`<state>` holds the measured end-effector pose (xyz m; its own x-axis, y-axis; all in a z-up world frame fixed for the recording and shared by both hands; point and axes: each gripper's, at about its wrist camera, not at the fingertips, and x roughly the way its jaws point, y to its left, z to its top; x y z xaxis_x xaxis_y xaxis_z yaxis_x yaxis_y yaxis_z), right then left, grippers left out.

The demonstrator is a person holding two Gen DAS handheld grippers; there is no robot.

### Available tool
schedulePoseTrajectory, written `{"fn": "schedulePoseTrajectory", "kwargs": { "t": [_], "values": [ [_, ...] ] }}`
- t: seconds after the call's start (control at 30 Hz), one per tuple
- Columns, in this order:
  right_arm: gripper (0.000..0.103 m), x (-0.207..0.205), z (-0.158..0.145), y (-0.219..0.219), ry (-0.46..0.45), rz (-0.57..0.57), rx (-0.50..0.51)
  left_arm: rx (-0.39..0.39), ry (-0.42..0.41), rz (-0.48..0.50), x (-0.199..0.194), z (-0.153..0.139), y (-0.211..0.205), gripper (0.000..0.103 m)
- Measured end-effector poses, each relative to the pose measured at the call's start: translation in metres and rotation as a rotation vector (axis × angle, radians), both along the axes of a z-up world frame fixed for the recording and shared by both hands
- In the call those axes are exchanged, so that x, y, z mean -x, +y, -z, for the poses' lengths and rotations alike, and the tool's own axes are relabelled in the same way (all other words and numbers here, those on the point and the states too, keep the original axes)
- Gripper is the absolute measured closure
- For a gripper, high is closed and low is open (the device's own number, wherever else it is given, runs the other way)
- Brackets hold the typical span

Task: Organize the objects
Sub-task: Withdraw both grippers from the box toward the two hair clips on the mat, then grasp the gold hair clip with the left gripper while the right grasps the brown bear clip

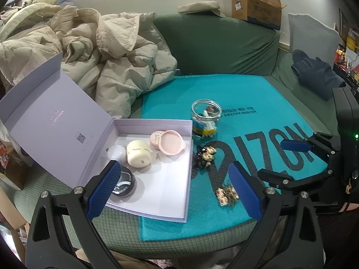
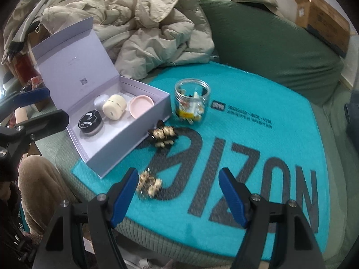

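Two wrist views of a sofa seat during tidying, read near to far. Nearest, the left gripper (image 1: 175,188) stands released with nothing between its blue pads, hovering above the open lilac box's (image 1: 157,210) near edge; the right gripper (image 2: 179,192) is likewise spread and empty, its left pad just beside the near hair clip (image 2: 149,185), which lies on the teal mat (image 2: 258,103). That clip's long axis runs diagonally across the mat, from the near left up toward the lettering; which end is the hinge cannot be told through the blur. Beyond it the second hair clip (image 2: 163,136), dark with pale beads, lies close to the box's right wall, its long axis running roughly along that wall. Inside the box: a black-lidded jar (image 2: 90,122), a cream container (image 2: 114,107) on its side, a white bulb-like item (image 2: 99,100), a pink round case (image 2: 141,106). Farther still, a clear jar (image 2: 191,99) stands upright on the mat; behind, a beige coat (image 2: 152,22) and a cardboard carton (image 2: 323,18). Probable hazards: closing off-centre, so that one pad pushes the flat clip along the mat rather than seating it; pads biting the soft mat; a clip carried low catching the box wall.
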<state>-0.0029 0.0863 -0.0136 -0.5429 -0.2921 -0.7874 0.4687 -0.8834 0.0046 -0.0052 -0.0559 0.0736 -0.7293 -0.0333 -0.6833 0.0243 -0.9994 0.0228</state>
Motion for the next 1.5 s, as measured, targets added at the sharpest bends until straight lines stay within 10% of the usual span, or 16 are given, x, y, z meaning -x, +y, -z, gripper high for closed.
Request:
{"fn": "schedulePoseTrajectory", "kwargs": {
  "t": [1.1,1.5],
  "values": [
    [0.028,0.025,0.052,0.048,-0.062,0.02,-0.029,-0.199,-0.152,0.064,0.009,0.09,0.052,0.007],
    [0.028,0.073,0.077,0.036,-0.106,-0.05,-0.03,-0.24,-0.278,0.06,0.042,0.138,0.063,0.036]
  ]
}}
